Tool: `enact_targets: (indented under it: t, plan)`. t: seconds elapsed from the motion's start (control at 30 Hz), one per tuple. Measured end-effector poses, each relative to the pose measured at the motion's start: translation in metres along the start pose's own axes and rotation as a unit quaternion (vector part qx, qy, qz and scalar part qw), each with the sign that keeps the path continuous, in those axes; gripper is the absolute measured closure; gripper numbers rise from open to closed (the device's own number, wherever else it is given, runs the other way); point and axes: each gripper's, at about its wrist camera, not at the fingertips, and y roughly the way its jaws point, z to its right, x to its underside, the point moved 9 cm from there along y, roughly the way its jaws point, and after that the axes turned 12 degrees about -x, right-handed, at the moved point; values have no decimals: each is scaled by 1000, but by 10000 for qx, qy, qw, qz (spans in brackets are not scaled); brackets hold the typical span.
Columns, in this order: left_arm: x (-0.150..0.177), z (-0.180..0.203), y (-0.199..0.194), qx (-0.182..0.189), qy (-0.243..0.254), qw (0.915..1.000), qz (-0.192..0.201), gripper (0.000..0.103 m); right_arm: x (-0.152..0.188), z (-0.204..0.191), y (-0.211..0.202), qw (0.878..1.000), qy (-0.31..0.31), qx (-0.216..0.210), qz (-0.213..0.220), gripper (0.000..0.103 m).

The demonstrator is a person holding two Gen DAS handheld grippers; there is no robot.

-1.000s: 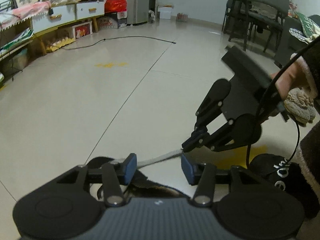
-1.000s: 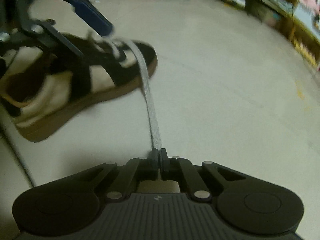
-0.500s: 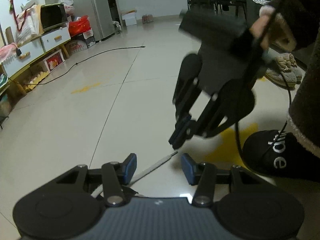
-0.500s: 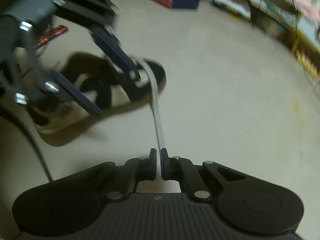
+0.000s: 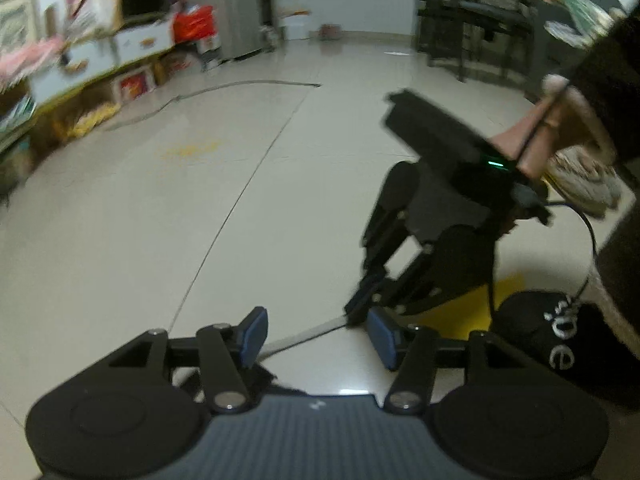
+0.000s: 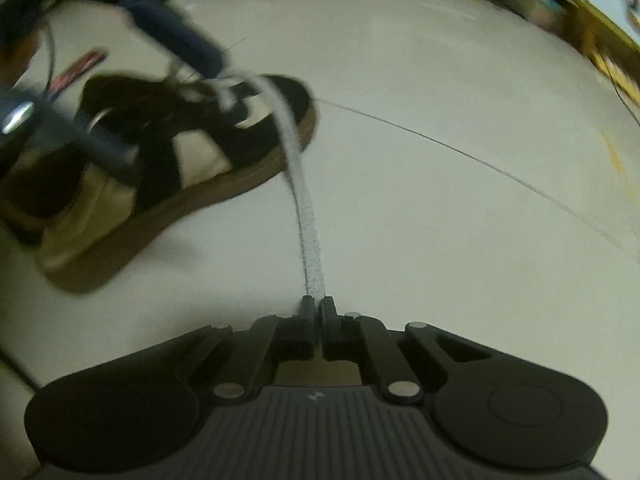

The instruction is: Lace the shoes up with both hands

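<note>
A black and cream shoe (image 6: 168,160) with a brown sole lies on the pale tiled floor at the left of the right wrist view. A flat grey lace (image 6: 304,200) runs taut from its eyelets to my right gripper (image 6: 319,305), which is shut on the lace. My left gripper (image 5: 316,334) is open just above the shoe; the lace (image 5: 304,334) passes between its blue pads without touching them. In the left wrist view the right gripper (image 5: 356,312) pinches the lace end just beyond the left fingertips. The left gripper's blue finger (image 6: 176,40) hovers over the shoe's tongue.
A person's hand (image 5: 556,136) holds the right gripper, with a black slipper-clad foot (image 5: 560,352) at the right. A yellow floor mark (image 5: 472,312) lies beneath. Shelves and boxes (image 5: 100,80) line the left wall, chairs (image 5: 480,28) stand at the back right, a cable (image 5: 240,88) crosses the floor.
The right gripper has dropped from its raised position back down toward the floor, keeping the lace pulled taut. The left gripper stays open over the shoe.
</note>
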Motion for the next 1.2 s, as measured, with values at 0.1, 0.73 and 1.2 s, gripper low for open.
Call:
enact_targets:
  t: [0.1, 0.73, 1.2]
  plan:
    - [0, 4, 1, 98, 84, 9999, -13, 47, 0, -7, -13, 9999, -60, 36, 82, 100]
    - [-8, 42, -21, -138, 2006, 9740, 1045, 62, -51, -57, -107, 9893, -585, -929, 960, 100]
    - [-7, 46, -18, -18, 2024, 9739, 1027, 94, -52, -52, -110, 9851, -180, -1410, 964, 100]
